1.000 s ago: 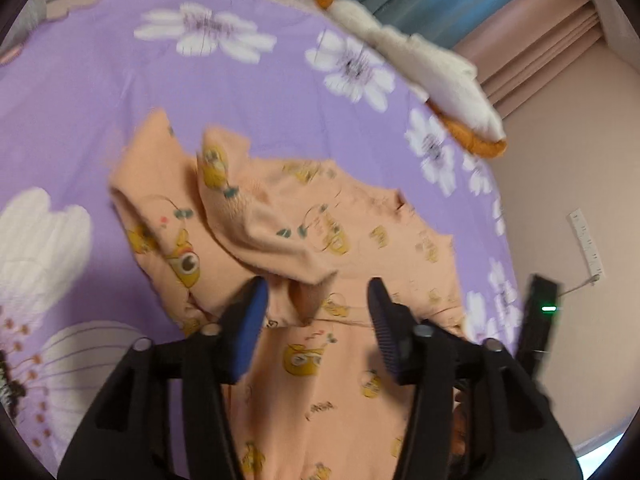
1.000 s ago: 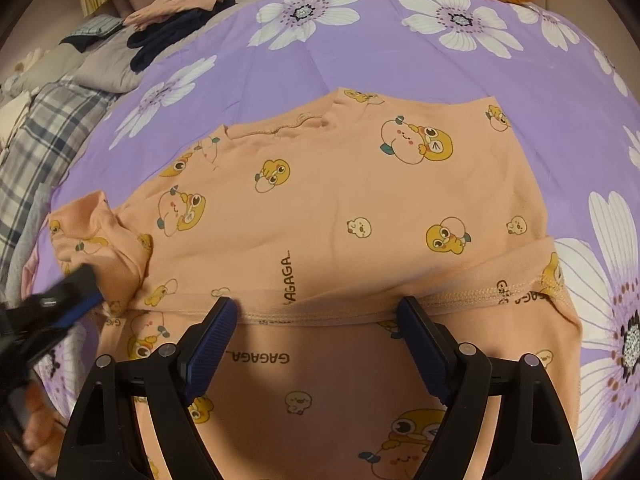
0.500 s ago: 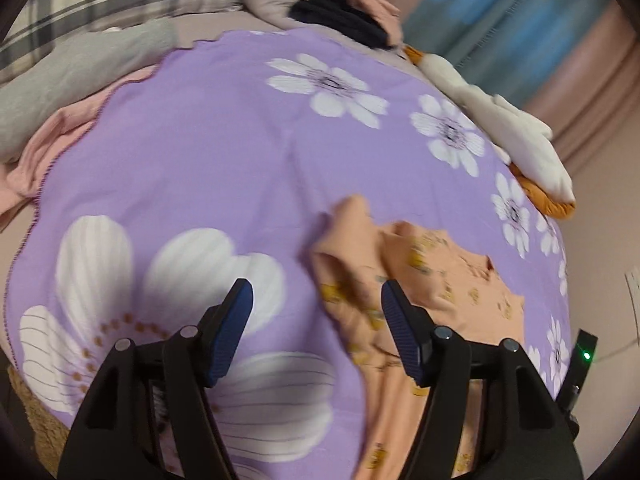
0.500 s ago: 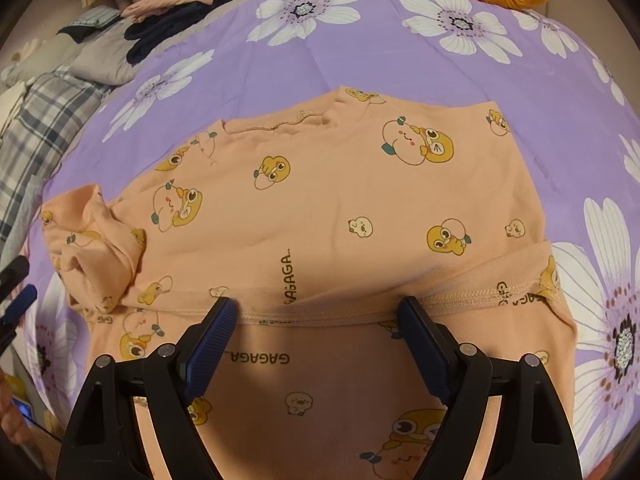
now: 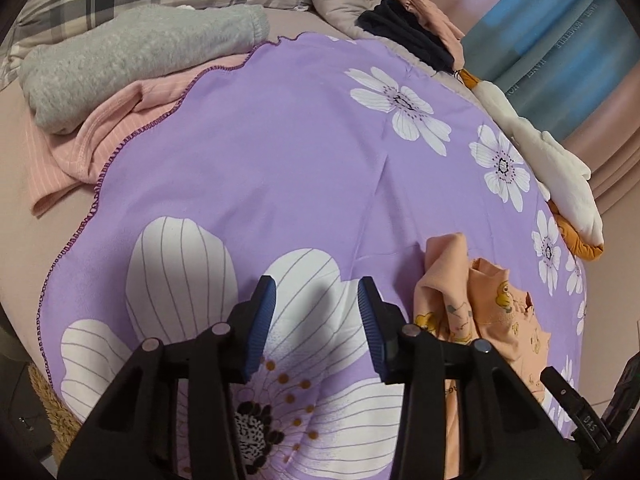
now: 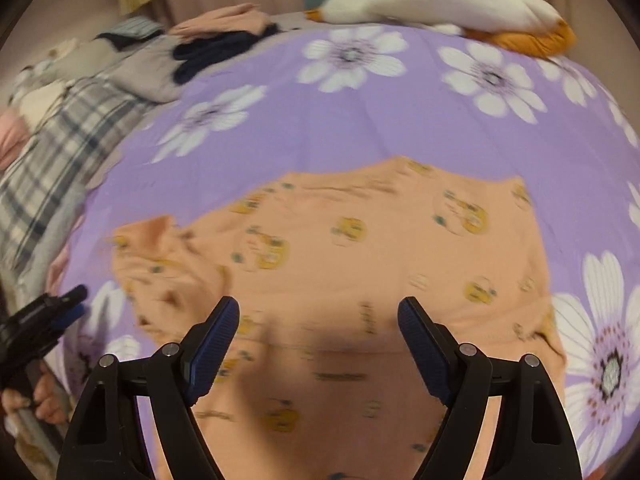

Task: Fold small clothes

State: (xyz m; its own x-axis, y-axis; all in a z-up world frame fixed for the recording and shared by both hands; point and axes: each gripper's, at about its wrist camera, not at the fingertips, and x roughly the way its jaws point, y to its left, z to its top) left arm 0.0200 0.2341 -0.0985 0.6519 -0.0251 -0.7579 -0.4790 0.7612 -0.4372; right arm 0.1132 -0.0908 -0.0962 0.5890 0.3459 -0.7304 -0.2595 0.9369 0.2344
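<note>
Lying right of the closing, empty left hand-held gripper (image 5: 316, 320): peach shirt (image 5: 480, 312).

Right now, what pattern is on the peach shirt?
Small yellow cartoon characters on the peach shirt, clearest in the left wrist view.

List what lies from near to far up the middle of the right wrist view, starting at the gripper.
right gripper, jaws wide with nothing between them → peach printed shirt → purple flowered blanket → white plush duck at the far edge.
</note>
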